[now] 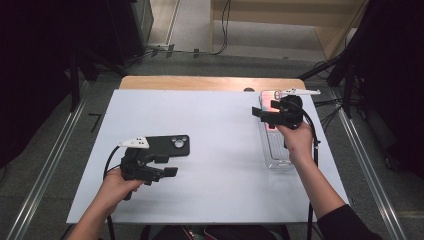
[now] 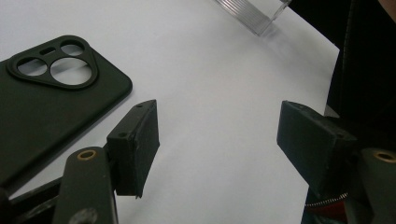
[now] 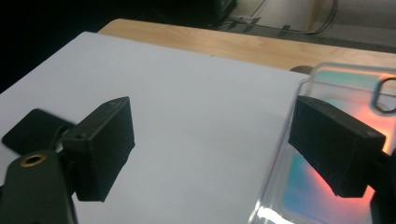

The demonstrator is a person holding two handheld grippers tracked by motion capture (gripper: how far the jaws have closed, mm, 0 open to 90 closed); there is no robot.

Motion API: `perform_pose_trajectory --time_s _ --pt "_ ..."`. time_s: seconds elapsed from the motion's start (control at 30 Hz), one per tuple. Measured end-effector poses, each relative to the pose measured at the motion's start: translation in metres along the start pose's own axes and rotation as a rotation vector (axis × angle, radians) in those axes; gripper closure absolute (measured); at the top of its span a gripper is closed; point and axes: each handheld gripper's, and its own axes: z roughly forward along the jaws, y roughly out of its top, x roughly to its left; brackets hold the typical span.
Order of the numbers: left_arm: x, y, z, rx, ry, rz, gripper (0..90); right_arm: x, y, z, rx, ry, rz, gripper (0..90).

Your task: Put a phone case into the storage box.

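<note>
A black phone case [image 1: 169, 144] lies flat on the white sheet, camera cut-outs to the right; the left gripper view shows the case [image 2: 46, 102] beside the left jaw. My left gripper [image 1: 167, 165] stands open just in front of it, and nothing lies between its jaws [image 2: 217, 126]. At the far right lies a clear phone-shaped piece with a pink and teal sheen [image 1: 270, 100], resting at the far end of a clear ribbed tray [image 1: 278, 152]. My right gripper [image 1: 261, 116] hovers open over it. Its right jaw overlaps the shiny piece [image 3: 345, 88] while bare sheet shows between the jaws [image 3: 210, 126].
The white sheet [image 1: 220, 150] covers a wooden table whose far edge [image 1: 200, 82] shows beyond it. Metal rails and cables run along the floor on both sides. A corner of the ribbed tray [image 2: 254, 14] shows at the top of the left gripper view.
</note>
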Motion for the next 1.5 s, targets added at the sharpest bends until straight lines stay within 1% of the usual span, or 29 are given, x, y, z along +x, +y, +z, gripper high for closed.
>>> perform_pose_trajectory --time_s 0.13,0.2,0.37,0.5,0.57,0.6,0.63,0.67,0.73,0.83,1.03,1.17,1.37,1.5 --pt "0.001 0.001 -0.001 -0.002 0.004 0.000 30.2 0.010 -0.006 -0.005 0.018 0.040 -0.034 12.7" --pt "0.001 0.001 -0.001 -0.003 0.002 0.000 30.2 0.014 -0.010 -0.008 0.017 0.071 -0.036 12.8" --pt "0.002 0.001 -0.002 -0.002 0.005 0.005 30.1 0.020 -0.020 -0.011 0.027 0.109 -0.043 14.2" --pt "0.002 0.001 -0.002 -0.004 0.007 0.006 30.2 0.025 -0.027 -0.014 0.037 0.154 -0.063 14.5" --pt "0.003 0.001 -0.003 -0.003 0.008 0.007 30.2 0.028 -0.031 -0.016 0.042 0.169 -0.082 14.8" --pt "0.003 0.001 -0.003 -0.004 0.012 0.009 30.2 0.030 -0.034 -0.017 0.047 0.166 -0.094 14.8" --pt "0.003 0.002 -0.004 -0.003 0.011 0.007 30.2 0.032 -0.037 -0.018 0.053 0.168 -0.100 16.0" --pt "0.003 0.001 -0.004 -0.004 0.011 0.006 30.2 0.033 -0.039 -0.018 0.060 0.174 -0.103 19.9" --pt "0.003 0.002 -0.004 -0.003 0.012 0.007 30.2 0.036 -0.043 -0.019 0.074 0.189 -0.104 20.0" --pt "0.003 0.002 -0.005 -0.003 0.017 0.009 30.2 0.040 -0.049 -0.021 0.084 0.222 -0.118 20.1" --pt "0.004 0.003 -0.006 -0.004 0.021 0.018 30.2 0.049 -0.058 -0.027 0.107 0.281 -0.125 20.4" --pt "0.004 0.003 -0.008 -0.004 0.028 0.018 30.2 0.053 -0.066 -0.031 0.119 0.311 -0.129 20.4" --pt "0.005 0.003 -0.012 -0.014 0.038 0.016 30.2 0.058 -0.076 -0.036 0.122 0.340 -0.164 20.5" --pt "0.007 0.004 -0.014 -0.016 0.042 0.011 30.2 0.059 -0.082 -0.038 0.142 0.366 -0.175 21.0"
